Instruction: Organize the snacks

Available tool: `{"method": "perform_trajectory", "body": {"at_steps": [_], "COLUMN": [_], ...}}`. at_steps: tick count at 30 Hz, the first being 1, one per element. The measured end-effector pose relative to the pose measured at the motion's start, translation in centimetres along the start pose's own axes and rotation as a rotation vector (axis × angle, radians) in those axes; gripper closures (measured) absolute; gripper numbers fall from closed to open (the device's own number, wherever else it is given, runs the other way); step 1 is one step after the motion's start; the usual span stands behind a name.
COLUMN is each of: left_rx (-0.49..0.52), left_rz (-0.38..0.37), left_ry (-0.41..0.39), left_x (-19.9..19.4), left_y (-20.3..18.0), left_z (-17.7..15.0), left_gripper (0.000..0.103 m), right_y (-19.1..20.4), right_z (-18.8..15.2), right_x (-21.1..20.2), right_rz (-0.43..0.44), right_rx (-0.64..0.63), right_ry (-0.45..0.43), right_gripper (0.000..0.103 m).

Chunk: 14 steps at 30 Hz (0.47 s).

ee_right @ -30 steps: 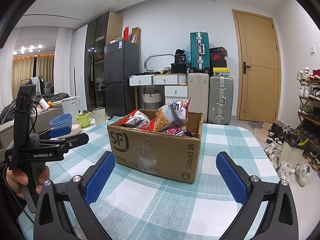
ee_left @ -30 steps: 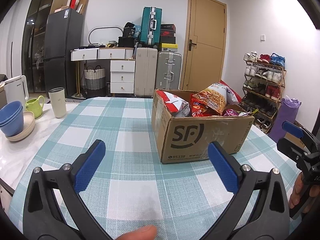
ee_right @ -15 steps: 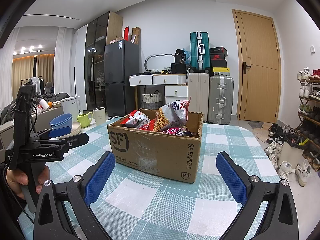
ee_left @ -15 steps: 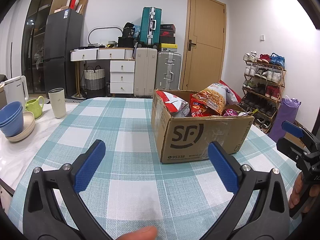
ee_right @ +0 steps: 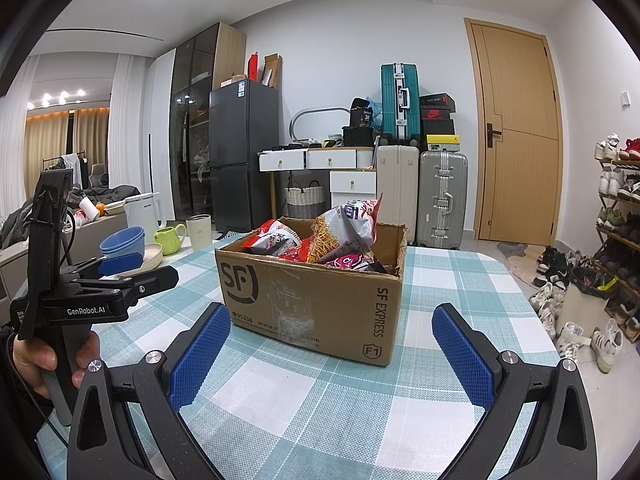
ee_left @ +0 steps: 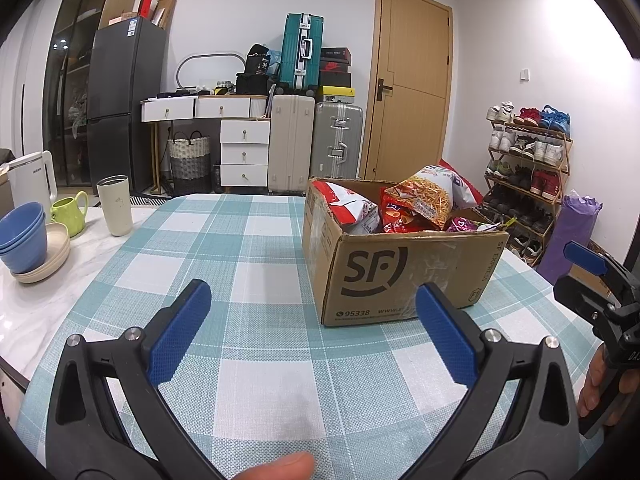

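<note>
While both grippers hang over the checked tablecloth point(ee_left: 256, 240), neither one is touching anything. The left gripper point(ee_left: 308, 332) has its blue pads spread wide apart with only cloth showing between them, and the right gripper point(ee_right: 332, 348) is spread just as wide, nothing held.

The cardboard box point(ee_left: 404, 276) with the SF logo sits on the table, ahead and to the right of the left gripper, and pretty much dead ahead of the right one. It's open at the top and stuffed with snack bags: a red and white bag point(ee_left: 352, 210) leaning at the left end, a bag printed with thin fried sticks point(ee_left: 428, 196) poking up highest in the middle, a red bag point(ee_left: 396, 216) wedged under that, and a purple pack point(ee_right: 350, 261) low near the front edge.

Off on the left side of the table there's a stack of blue bowls point(ee_left: 22, 236) on a cream plate point(ee_left: 48, 262), a green mug point(ee_left: 72, 210), a cream tumbler point(ee_left: 115, 205) and a white kettle point(ee_left: 32, 178), all well apart from the box.
</note>
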<state>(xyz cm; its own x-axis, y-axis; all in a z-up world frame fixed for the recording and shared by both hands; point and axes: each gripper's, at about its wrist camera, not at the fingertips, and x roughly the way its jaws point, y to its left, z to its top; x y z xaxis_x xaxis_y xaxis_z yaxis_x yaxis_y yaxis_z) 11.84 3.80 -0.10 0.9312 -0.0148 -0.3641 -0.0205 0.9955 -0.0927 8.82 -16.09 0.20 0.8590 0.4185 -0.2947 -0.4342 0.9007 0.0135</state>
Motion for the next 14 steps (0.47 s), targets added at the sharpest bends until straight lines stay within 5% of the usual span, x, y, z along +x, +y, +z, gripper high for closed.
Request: {"method": "perform_trajectory", "body": {"at_steps": [14], "left_rx": [-0.001], "left_rz": [-0.001], "left_ry": [0.0], "left_x": [0.04], "left_y": [-0.03], "left_z": [-0.01], "left_gripper": [0.001], "right_y": [0.01], "right_z": [0.02], "right_x": [-0.02], "right_rz": [0.0], "right_rx": [0.001], "right_ry": [0.0], "right_gripper": [0.0]}}
